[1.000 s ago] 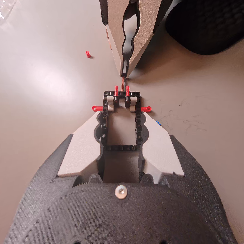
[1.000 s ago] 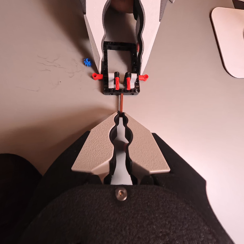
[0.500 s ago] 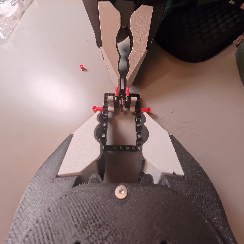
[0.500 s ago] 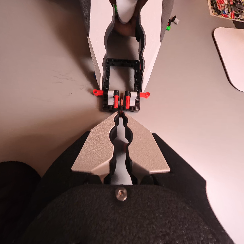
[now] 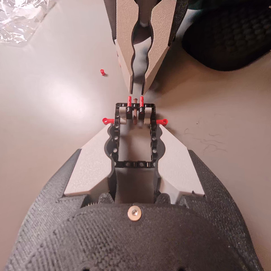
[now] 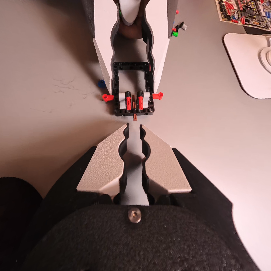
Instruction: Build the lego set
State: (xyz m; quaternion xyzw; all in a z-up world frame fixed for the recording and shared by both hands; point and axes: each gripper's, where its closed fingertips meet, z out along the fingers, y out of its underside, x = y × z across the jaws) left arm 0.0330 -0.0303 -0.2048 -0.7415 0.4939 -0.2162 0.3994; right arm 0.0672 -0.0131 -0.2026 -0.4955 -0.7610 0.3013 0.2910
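My left gripper [image 5: 134,126] is shut on the long sides of a black rectangular lego frame [image 5: 154,137] and holds it flat over the table. The frame carries two grey connectors, two red-and-black pins at its far end, and a red pin sticking out of each side. A thin brown axle [image 5: 135,111] sits through the far beam between the two pins. My right gripper [image 6: 134,126] is slightly open and empty, its tips just short of the axle's end [image 6: 134,117]. It faces the frame [image 6: 129,65] and the left gripper [image 6: 132,90].
A loose red pin [image 5: 103,72] and a clear plastic bag [image 5: 17,19] lie left of the frame. A blue gear [image 6: 101,83] lies beside the left gripper. Small green, black and grey pieces [image 6: 178,29], a booklet [image 6: 246,13] and a white stand base [image 6: 249,64] lie farther off. About 5 cm separates my left fingertips from my right.
My right gripper pushed the brown axle into the frame's end beam, then opened, let it go and drew back a little. The left gripper kept its hold on the frame.
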